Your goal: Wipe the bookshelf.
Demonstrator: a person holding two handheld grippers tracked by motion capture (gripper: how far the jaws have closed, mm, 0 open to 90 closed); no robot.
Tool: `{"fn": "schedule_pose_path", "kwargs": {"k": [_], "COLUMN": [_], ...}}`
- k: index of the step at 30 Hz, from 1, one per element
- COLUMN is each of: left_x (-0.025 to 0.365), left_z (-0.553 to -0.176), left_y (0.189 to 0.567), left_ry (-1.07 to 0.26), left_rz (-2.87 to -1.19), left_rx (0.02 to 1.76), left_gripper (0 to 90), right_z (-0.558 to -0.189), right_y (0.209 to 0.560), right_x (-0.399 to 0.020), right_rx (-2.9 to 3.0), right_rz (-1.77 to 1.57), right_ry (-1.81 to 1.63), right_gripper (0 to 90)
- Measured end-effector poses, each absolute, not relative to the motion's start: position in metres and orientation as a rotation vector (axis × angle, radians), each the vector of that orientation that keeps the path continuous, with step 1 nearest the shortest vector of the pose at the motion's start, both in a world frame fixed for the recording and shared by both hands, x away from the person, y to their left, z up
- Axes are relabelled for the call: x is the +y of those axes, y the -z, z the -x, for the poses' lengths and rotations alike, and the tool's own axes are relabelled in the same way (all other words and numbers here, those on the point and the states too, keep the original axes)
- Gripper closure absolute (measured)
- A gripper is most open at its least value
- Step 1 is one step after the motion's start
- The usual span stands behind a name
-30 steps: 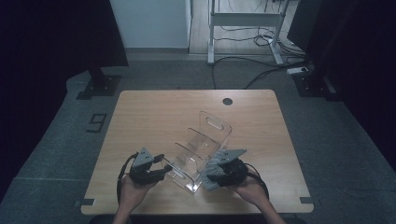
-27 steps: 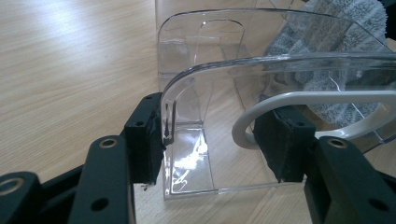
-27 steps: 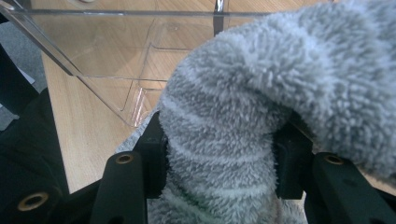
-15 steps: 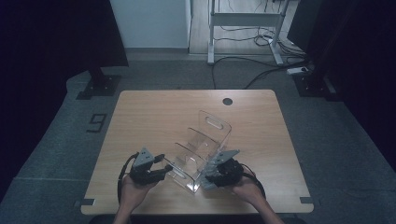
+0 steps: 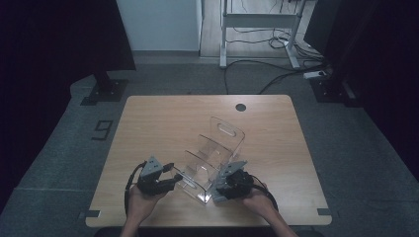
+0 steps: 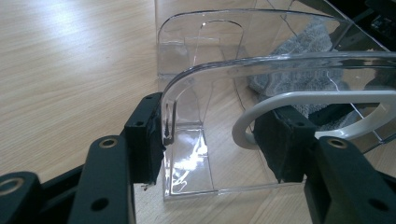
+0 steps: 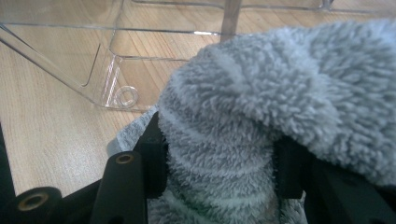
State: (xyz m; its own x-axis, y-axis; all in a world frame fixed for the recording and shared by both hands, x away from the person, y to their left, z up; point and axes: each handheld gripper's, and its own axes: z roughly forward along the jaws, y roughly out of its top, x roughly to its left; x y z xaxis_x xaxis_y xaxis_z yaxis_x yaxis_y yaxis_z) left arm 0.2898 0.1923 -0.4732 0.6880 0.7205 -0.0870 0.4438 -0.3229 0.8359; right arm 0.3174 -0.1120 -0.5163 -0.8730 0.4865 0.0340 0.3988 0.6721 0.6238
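On the wooden surface [image 5: 163,118], near its front edge: left claw [image 5: 170,178] clamping the clear rack's [image 5: 217,148] end wall, right claw [image 5: 223,186] clamped on a grey fluffy cloth [image 7: 280,116]. Likely wiping in hand; next, pressing cloth against acrylic while bracing.

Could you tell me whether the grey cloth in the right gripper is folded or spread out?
Bunched, not spread: the fluffy grey cloth is gathered into a thick wad between the right gripper's jaws.

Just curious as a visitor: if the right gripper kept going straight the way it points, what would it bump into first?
The right gripper, shut on a fluffy grey cloth, points at the clear acrylic rack. Probably the cloth would meet the rack's near wall first, though depth is hard to judge.
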Motion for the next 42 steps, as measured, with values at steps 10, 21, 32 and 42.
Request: {"fn": "schedule_pose_path", "kwargs": {"k": [10, 21, 32, 42], "left_x": [0.193, 0.193, 0.193, 0.191], "left_z": [-0.290, -0.290, -0.290, -0.289], "left_y": [0.474, 0.474, 0.474, 0.473], "left_ry": [-0.377, -0.375, -0.374, -0.375], "left_rz": [-1.971, -1.968, -1.966, -1.969], "left_rx": [0.900, 0.900, 0.902, 0.904], "left_gripper": [44.3, 44.2, 44.2, 44.2], "right_z": [-0.307, -0.286, -0.264, -0.254], "right_y": [0.511, 0.501, 0.492, 0.484], "right_x": [-0.125, -0.147, -0.145, -0.123], "right_rx": [2.749, 2.727, 2.736, 2.770], "right_rz": [-0.738, -0.757, -0.697, -0.610], "right_ry": [-0.968, -1.045, -1.125, -1.178], "right_gripper": [49.2, 49.1, 49.1, 49.0]}}
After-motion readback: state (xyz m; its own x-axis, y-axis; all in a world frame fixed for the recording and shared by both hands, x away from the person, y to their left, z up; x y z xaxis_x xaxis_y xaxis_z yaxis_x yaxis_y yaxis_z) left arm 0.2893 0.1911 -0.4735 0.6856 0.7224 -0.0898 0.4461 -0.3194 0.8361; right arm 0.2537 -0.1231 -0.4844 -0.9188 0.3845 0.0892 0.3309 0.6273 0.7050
